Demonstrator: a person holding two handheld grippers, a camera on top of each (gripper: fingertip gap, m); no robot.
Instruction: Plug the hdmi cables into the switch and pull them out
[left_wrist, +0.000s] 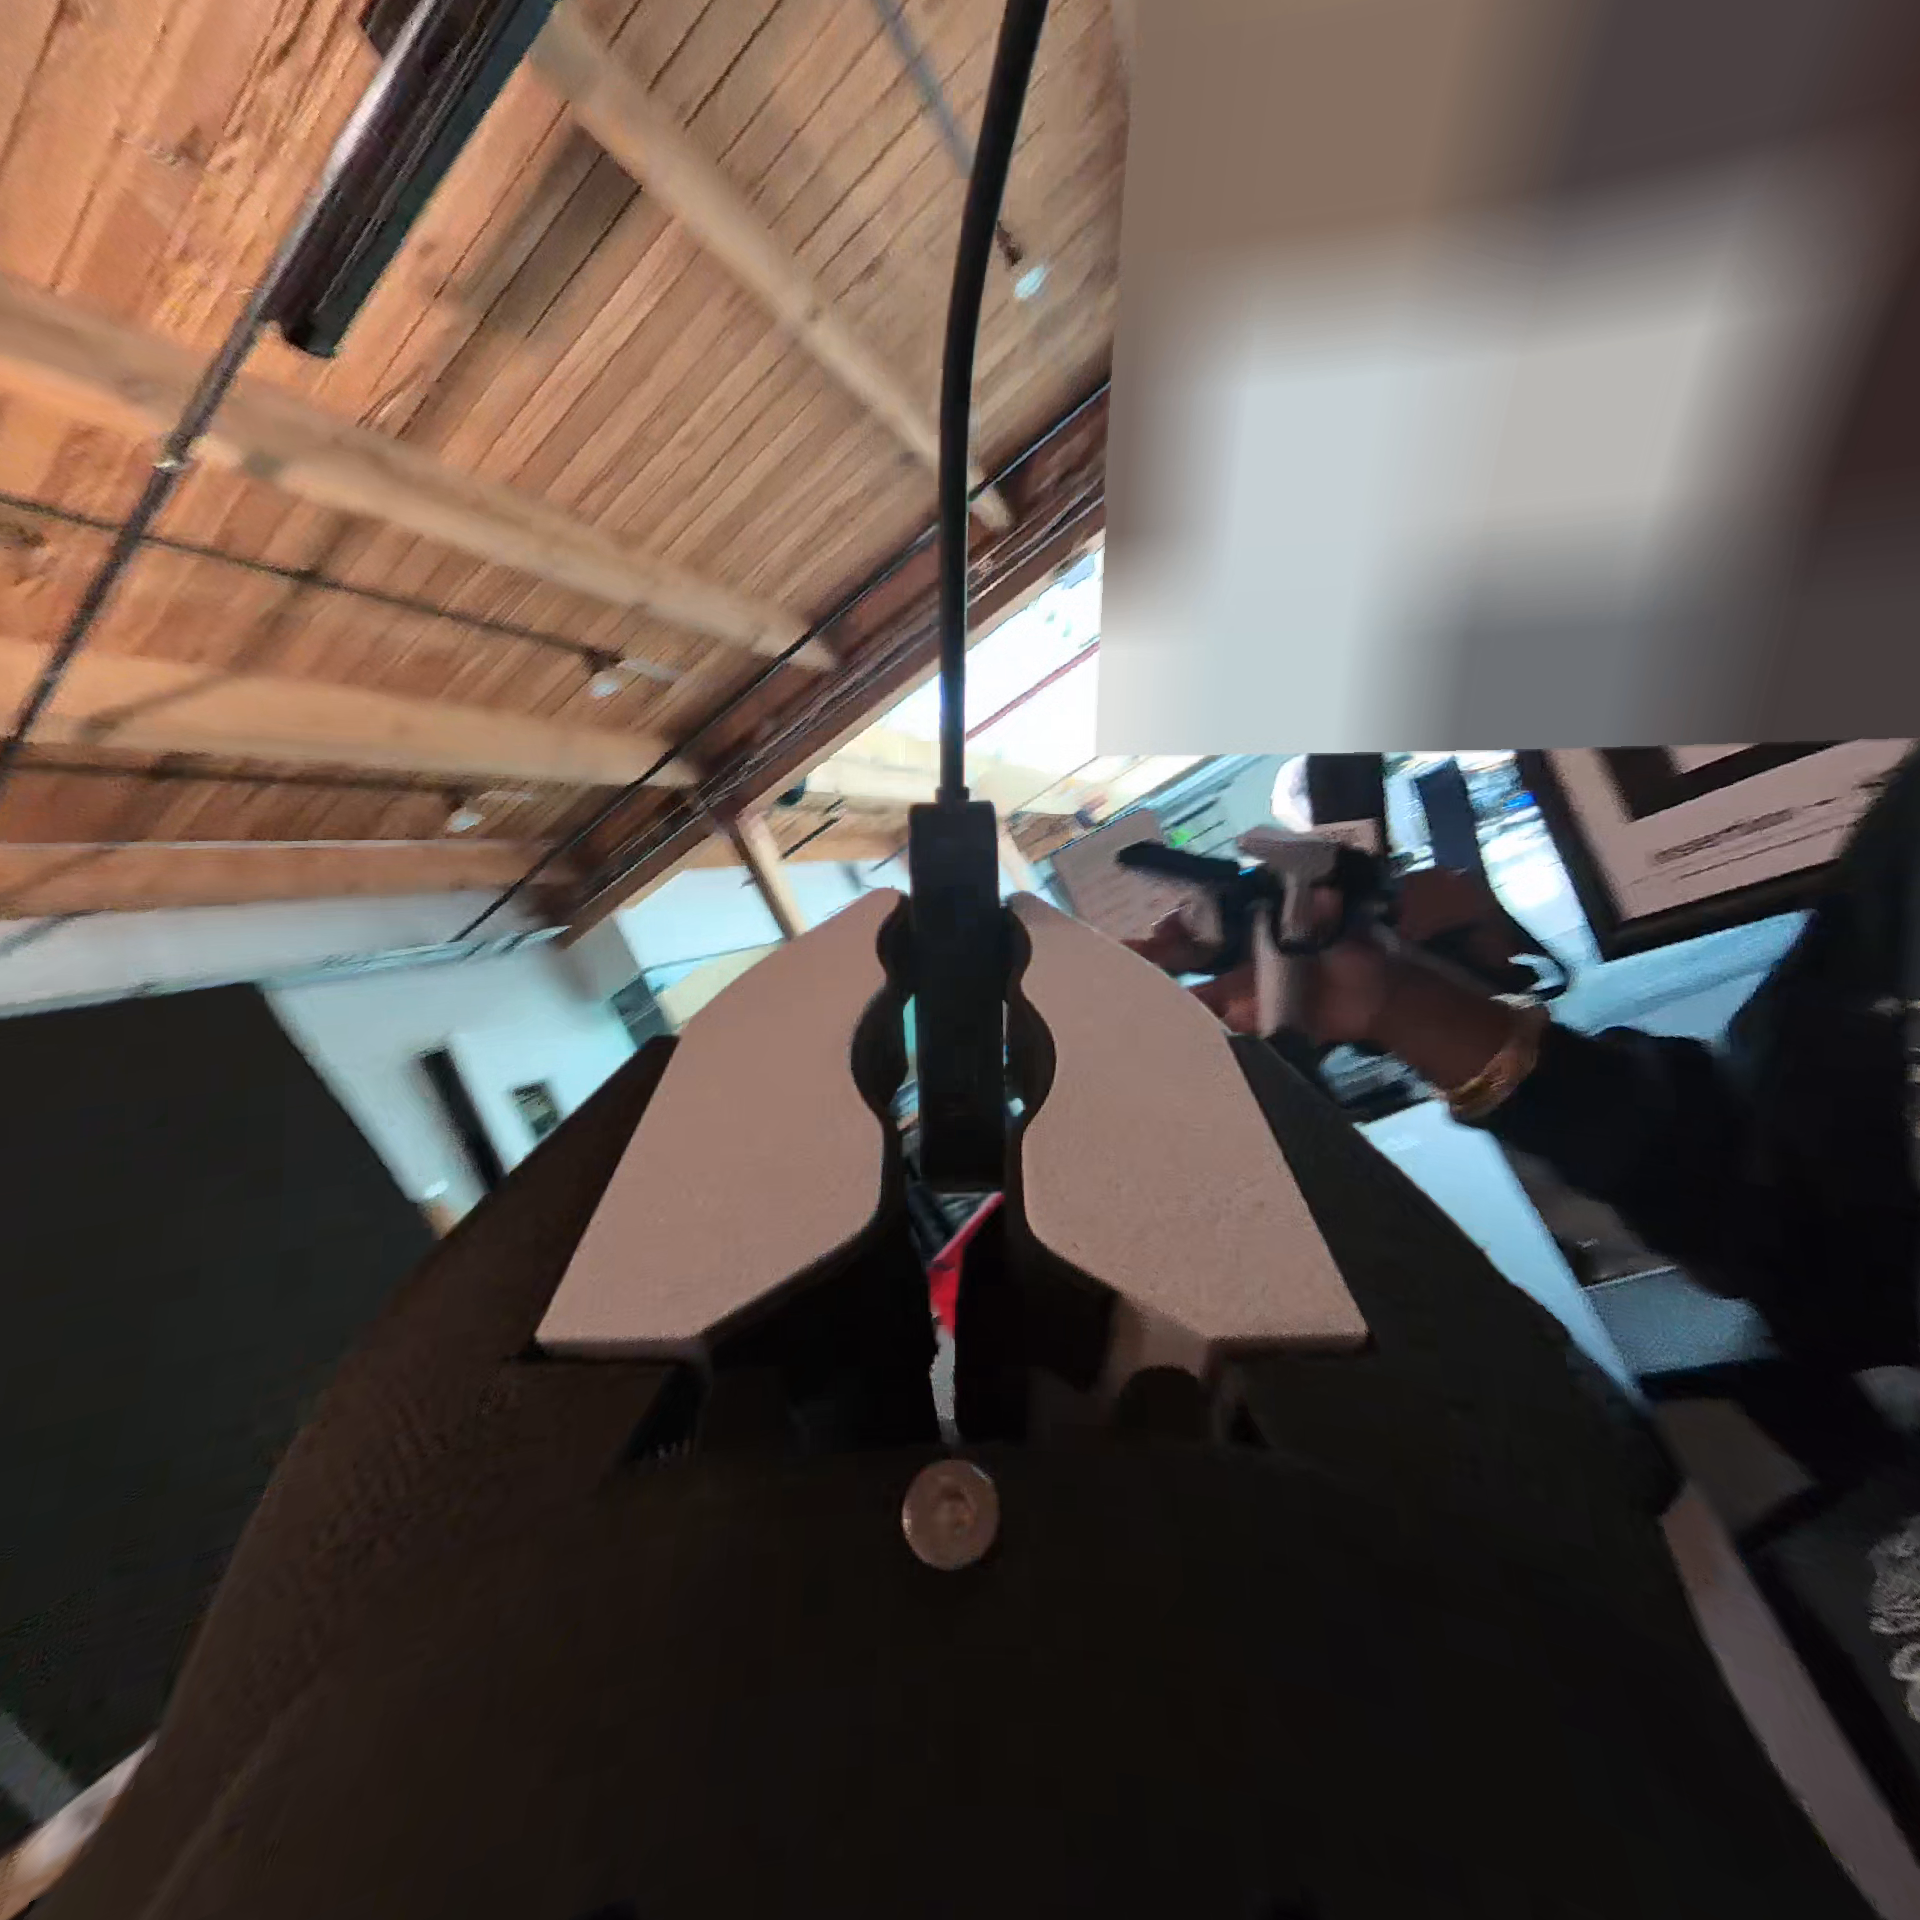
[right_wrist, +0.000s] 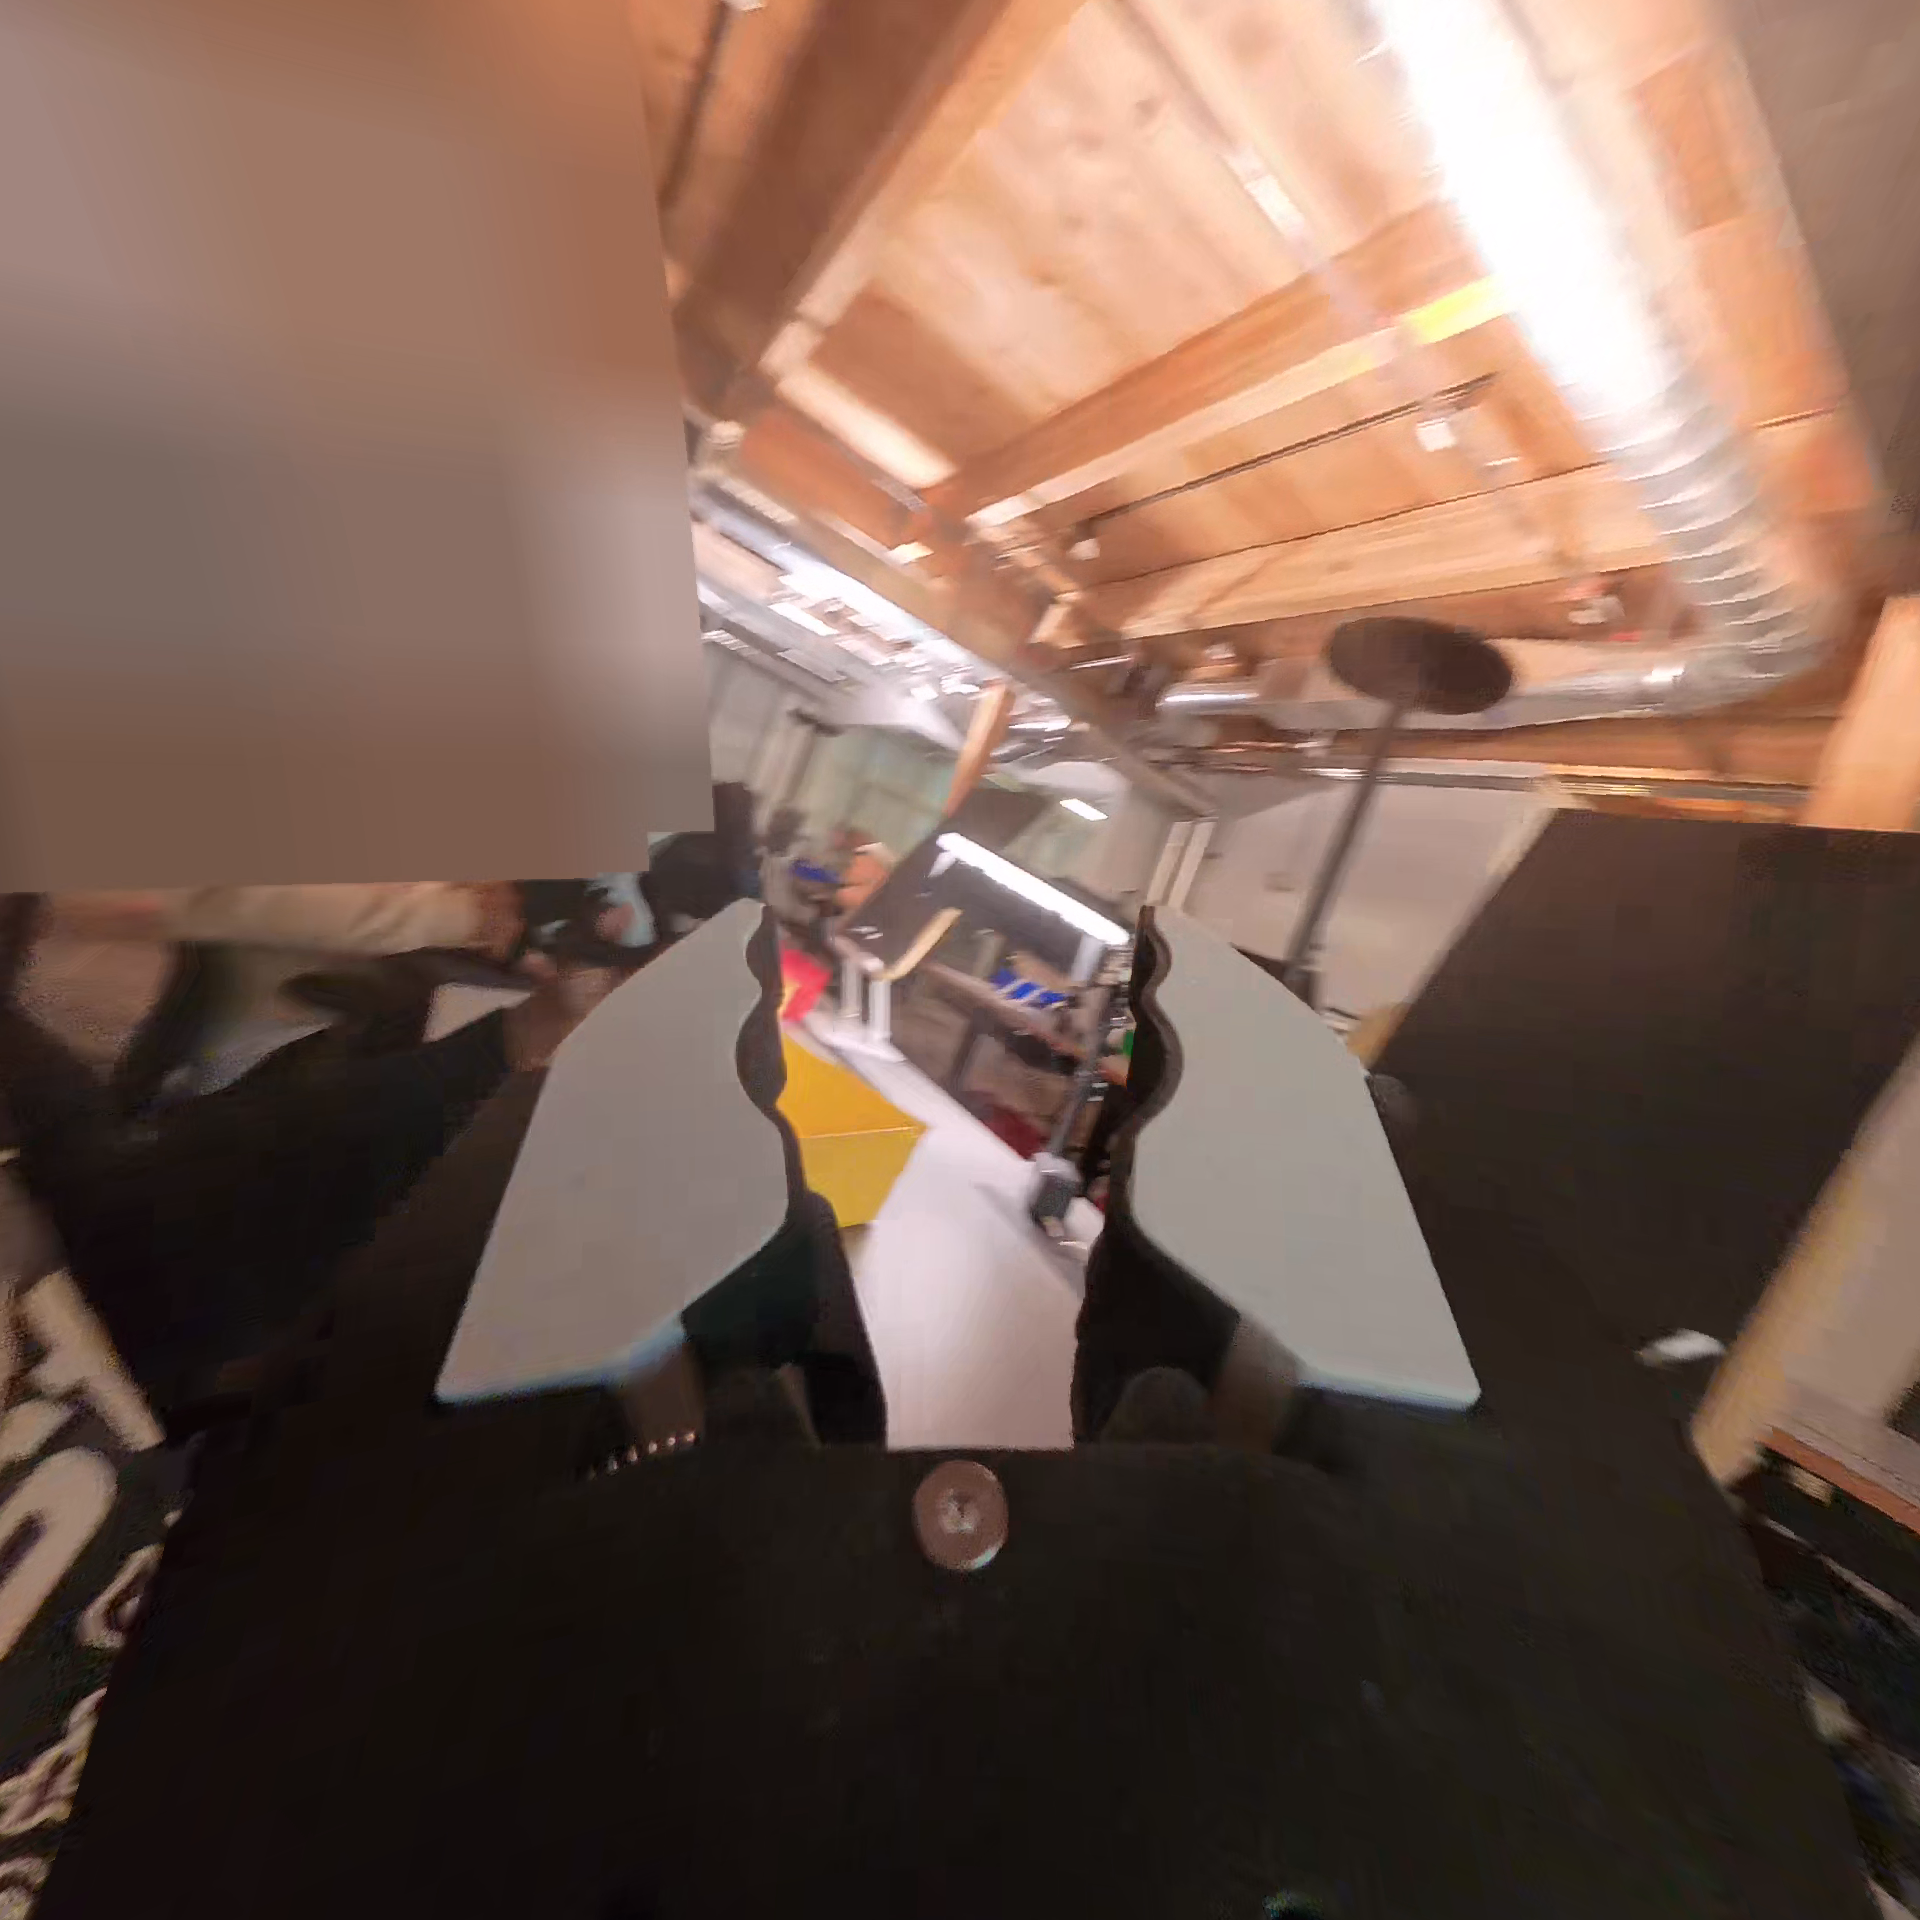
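While the left gripper (left_wrist: 954, 935) points up toward a wooden plank ceiling (left_wrist: 416, 416), its two pale fingers (left_wrist: 748, 1122) are clamped on the black plug (left_wrist: 958, 997) of an hdmi cable (left_wrist: 961, 416). The plug stands between the fingers with its long axis running along them. Its cable end points away from the camera, and the black cord rises from it and curves out of the top of the view. The connector tip points back toward the gripper body, where it is dark and hard to make out.

The right gripper (right_wrist: 951, 920), seen in its own view, has its fingers well apart and holds nothing; it also faces the ceiling and the room beyond. The switch is not visible in either view, nor is any counter.

Likely risks: the plug sits edge-on in a narrow grip, so a tug from the hanging cord could twist or slide it. With both views blurred and aimed upward, bringing the plug to a port unseen could misalign it and jam or bend the connector.
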